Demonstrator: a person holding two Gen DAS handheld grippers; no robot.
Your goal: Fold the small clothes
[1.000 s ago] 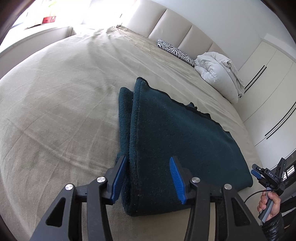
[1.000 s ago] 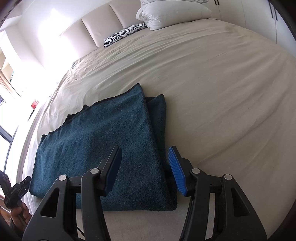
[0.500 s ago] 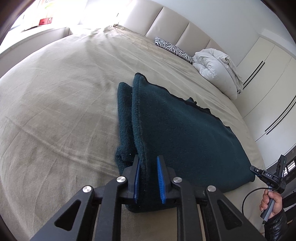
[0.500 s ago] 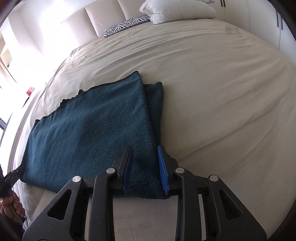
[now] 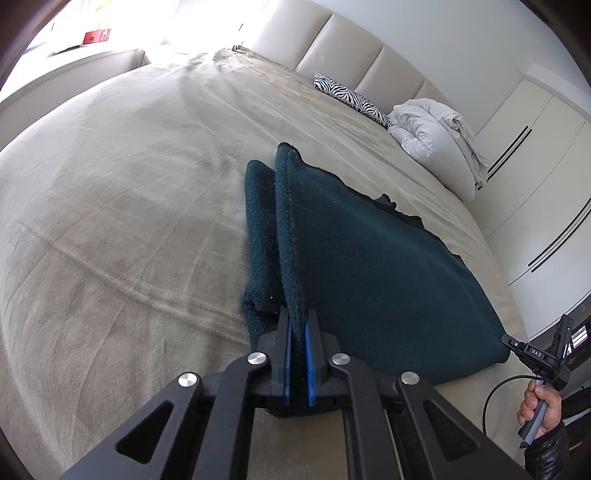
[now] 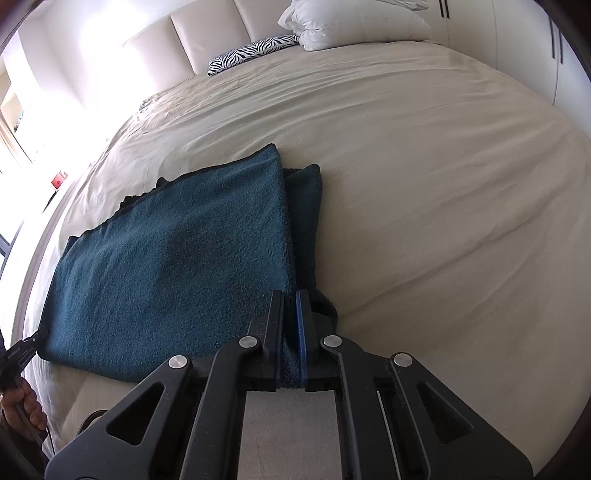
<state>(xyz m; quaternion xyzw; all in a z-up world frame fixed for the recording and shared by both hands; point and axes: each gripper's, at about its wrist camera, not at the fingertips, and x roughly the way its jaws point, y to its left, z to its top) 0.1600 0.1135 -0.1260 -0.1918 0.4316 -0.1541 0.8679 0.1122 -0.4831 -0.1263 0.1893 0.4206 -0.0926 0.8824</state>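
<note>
On the near edge of the bed [image 5: 110, 206], a dark teal cloth [image 5: 369, 266] lies flat on the beige cover, already doubled so that one layer sits on another, with a narrower strip of the lower layer showing along each short side. At its near left corner the left hand-held gripper [image 5: 296, 332] has just been closing and now pinches the raised edge of the cloth between its blue pads [image 5: 285, 354], lifting that edge into a ridge. At the near right corner the right hand-held gripper [image 6: 290, 325] has likewise just been closing, and its jaws clamp the cloth edge in the same way. Holding both near corners at once likely serves to carry that side up and over toward the far side, keeping the edge straight. Far off by the headboard [image 6: 218, 33], a zebra-print cushion [image 6: 251, 53] and a white duvet [image 6: 354, 22] lie well apart from the work.
</note>
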